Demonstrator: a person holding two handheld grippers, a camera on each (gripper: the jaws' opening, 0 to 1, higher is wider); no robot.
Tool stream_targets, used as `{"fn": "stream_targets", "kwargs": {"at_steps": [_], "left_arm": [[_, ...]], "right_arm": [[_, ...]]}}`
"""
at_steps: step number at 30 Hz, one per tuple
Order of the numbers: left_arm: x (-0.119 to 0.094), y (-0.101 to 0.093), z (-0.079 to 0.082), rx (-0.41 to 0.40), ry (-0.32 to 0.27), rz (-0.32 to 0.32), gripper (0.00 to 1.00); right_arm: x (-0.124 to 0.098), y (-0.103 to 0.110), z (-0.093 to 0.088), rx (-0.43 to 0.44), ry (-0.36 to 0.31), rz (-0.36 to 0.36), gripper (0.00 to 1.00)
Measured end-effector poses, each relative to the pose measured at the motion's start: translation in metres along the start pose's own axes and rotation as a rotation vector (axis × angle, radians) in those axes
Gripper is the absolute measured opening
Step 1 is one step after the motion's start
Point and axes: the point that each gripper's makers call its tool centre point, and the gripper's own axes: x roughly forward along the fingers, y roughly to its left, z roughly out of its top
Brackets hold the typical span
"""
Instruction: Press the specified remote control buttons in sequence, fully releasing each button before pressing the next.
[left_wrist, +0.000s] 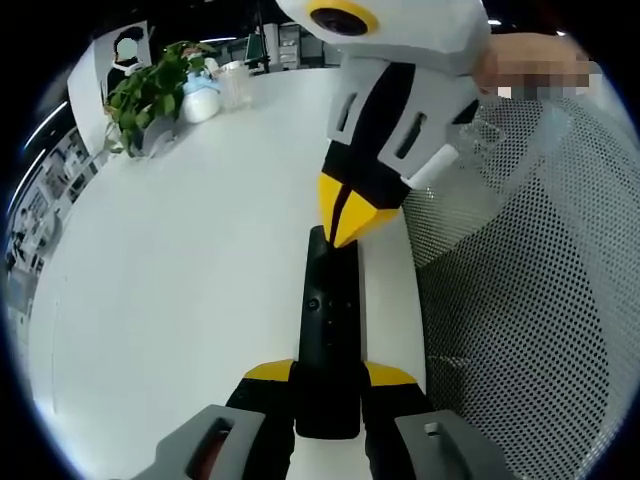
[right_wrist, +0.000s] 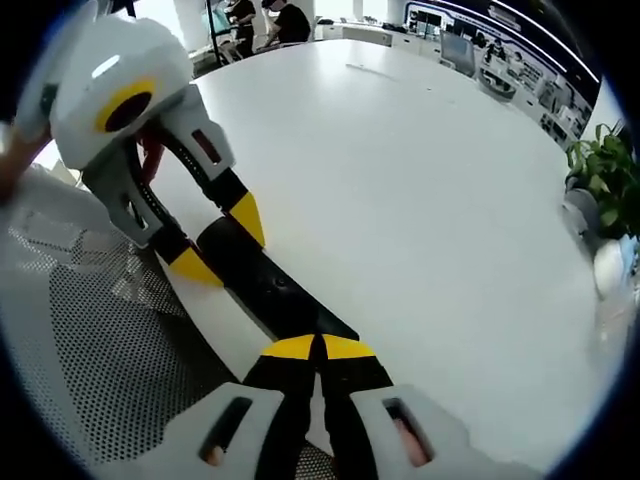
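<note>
Your left gripper (left_wrist: 328, 385) is clamped across the near end of the remote control (left_wrist: 329, 330), one yellow-tipped jaw on each long side. The remote lies lengthwise on the white table (left_wrist: 180, 280), running toward 12 o'clock in the left gripper view. Your right gripper (right_wrist: 318, 348) has its jaws brought together into a single point, set on the remote's far end; whether it is bearing down on a button cannot be told.

Risks: the closed tip is broad against the small buttons, so an off-centre press could catch a neighbour or slide off the glossy face. A partial lift would break the full-release requirement. If the left grip slackens, the remote could skid under pressing force.

Clearance: a mesh chair back (left_wrist: 520, 300) stands just beside the remote at 3 o'clock in the left gripper view, marking the table edge close on that side. Open tabletop extends from 9 through 12 o'clock, with a potted plant (left_wrist: 150, 95) well apart at 11 o'clock.
</note>
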Motion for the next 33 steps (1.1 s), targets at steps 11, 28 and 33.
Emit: {"fn": "stream_targets", "kwargs": {"at_steps": [11, 28, 33], "left_arm": [[0.0, -0.0001, -0.0002, 0.002, 0.001, 0.0, 0.25], [0.0005, -0.0007, 0.0004, 0.024, 0.007, -0.005, 0.25], [0.0004, -0.0007, 0.0003, 0.015, 0.004, -0.003, 0.25]], "right_arm": [[-0.0003, 0.0019, 0.0008, -0.035, 0.006, -0.016, 0.0], [0.0018, 0.0056, 0.0091, -0.022, -0.033, -0.001, 0.0], [0.0038, 0.0085, 0.0071, -0.046, -0.024, 0.006, 0.0]]}}
